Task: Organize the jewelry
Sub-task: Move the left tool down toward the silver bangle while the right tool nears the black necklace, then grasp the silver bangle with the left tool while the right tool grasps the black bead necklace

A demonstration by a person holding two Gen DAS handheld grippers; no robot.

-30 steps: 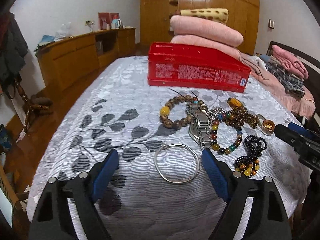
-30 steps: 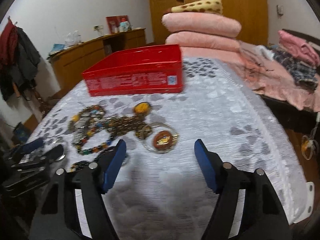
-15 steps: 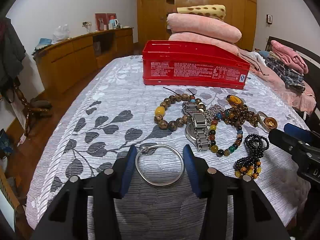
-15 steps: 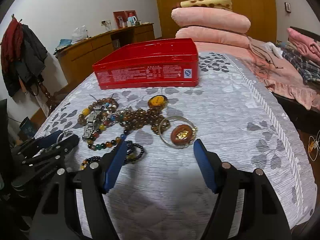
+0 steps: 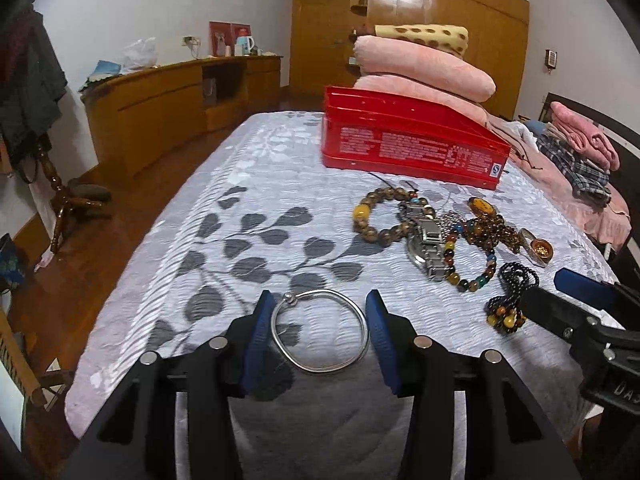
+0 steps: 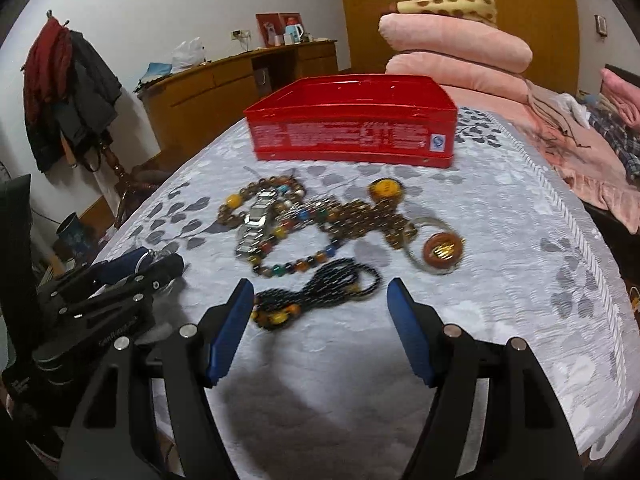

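On the bed, seen from my left wrist, a grey quilt printed with dark leaves carries everything. My left gripper has its blue jaws drawn in around a silver bangle. The jaws have just been closing, and the bangle lies between them, each pad meeting or nearly meeting its rim; I cannot tell whether they truly press it. Beyond, to the right, lies a cluster of jewelry: a brown bead bracelet with one yellow bead, a steel watch partly over it, a multicoloured bead bracelet, a dark brown bead strand, and a black bead strand. A red tin, lid off, stands at the far side, just beyond the cluster. My right gripper reaches in from the right edge, near the black strand.

From my right wrist, the right gripper hangs with jaws about half spread and nothing gripped. The black bead strand lies on the quilt between their tips, blurred, apart from both pads. The jewelry cluster lies beyond it, the red tin farther back, and my left gripper sits low at the left.
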